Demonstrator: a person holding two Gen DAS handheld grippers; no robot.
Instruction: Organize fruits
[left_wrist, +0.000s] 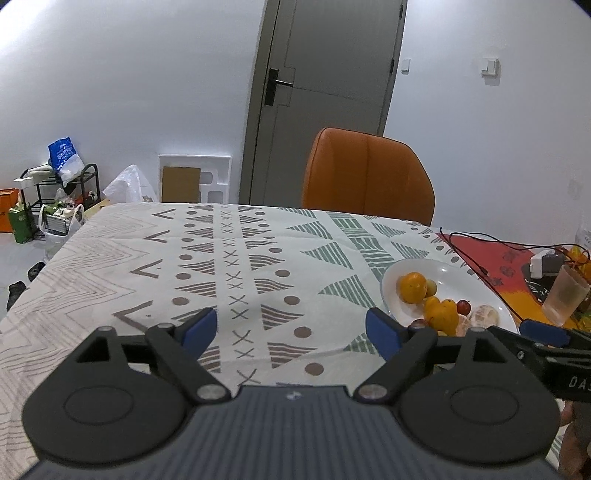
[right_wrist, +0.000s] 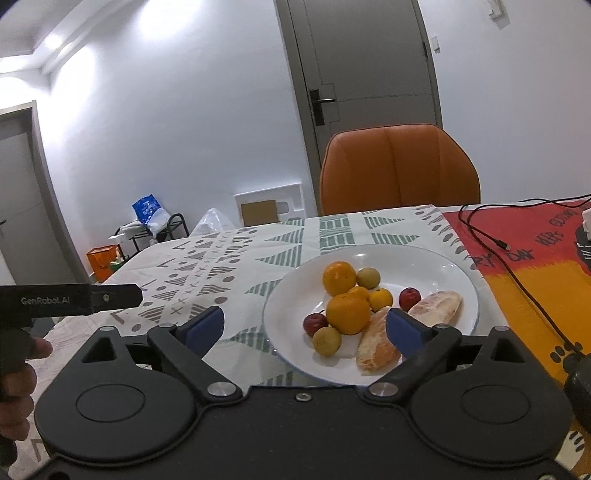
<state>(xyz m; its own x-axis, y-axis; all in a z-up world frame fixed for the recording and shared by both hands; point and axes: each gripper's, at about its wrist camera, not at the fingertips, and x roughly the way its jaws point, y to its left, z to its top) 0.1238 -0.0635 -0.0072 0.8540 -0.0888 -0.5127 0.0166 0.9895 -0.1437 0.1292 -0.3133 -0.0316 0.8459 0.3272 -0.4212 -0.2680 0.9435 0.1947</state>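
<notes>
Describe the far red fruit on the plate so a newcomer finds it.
Start at the white plate on the patterned cloth. The red fruit sits right of the orange pile, touching the peeled segment. Its twin lies left of the pile.

Both low wrist views, shared plate (right_wrist: 443, 266)

I see even, cool indoor light from overhead, with a blown-out glare on the ceiling (right_wrist: 70, 40) at upper left in the right wrist view. Shadows under the plate (right_wrist: 436, 266) are soft. Fisheye bending bows the door (left_wrist: 332, 92), and corners go dark.
</notes>
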